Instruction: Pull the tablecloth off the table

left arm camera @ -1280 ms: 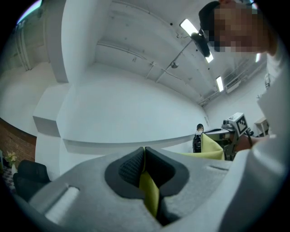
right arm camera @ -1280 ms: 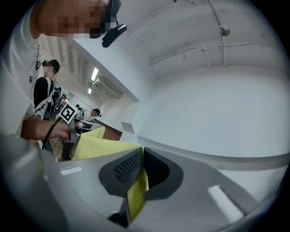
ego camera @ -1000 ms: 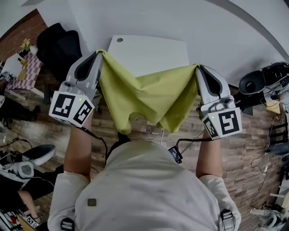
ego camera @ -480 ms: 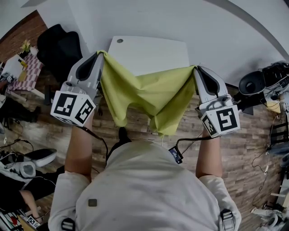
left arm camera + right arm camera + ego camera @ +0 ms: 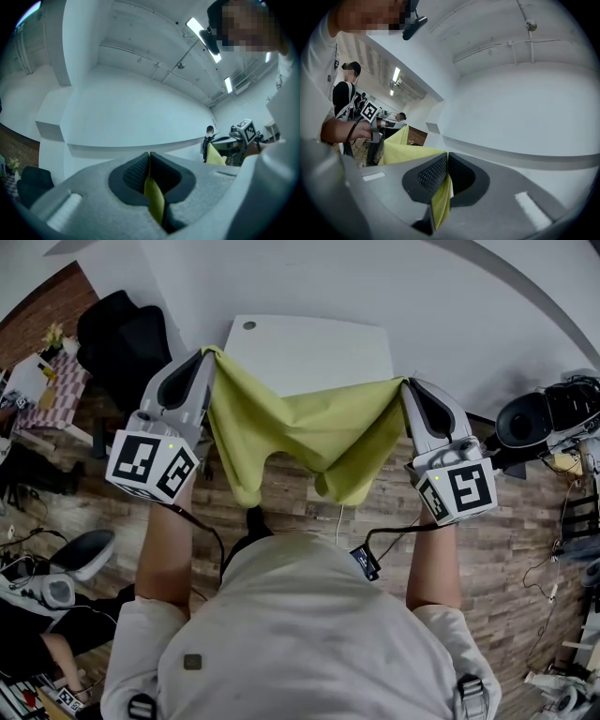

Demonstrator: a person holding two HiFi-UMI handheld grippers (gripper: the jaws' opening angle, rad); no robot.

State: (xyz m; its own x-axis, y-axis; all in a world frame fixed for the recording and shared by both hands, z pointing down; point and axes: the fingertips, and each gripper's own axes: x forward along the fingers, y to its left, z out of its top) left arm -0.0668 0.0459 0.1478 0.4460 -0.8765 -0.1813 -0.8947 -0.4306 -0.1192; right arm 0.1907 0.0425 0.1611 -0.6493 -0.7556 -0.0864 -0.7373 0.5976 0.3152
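We have the left gripper [image 5: 208, 352] and the right gripper [image 5: 407, 383] each clamped on a top corner of the yellow-green tablecloth [image 5: 300, 432]. It hangs in the air between them, in front of the white table [image 5: 319, 348] and seemingly clear of its top. Each bite holds only a thin fold, so a sharp tug could slip a corner free and drop the cloth on the floor [image 5: 525, 549]. If we swing forward, the dangling folds could snag the table edge.

Two grippers: left gripper [image 5: 208, 354], right gripper [image 5: 407, 383]; one yellow-green tablecloth [image 5: 300, 437]; one white table [image 5: 314, 352].
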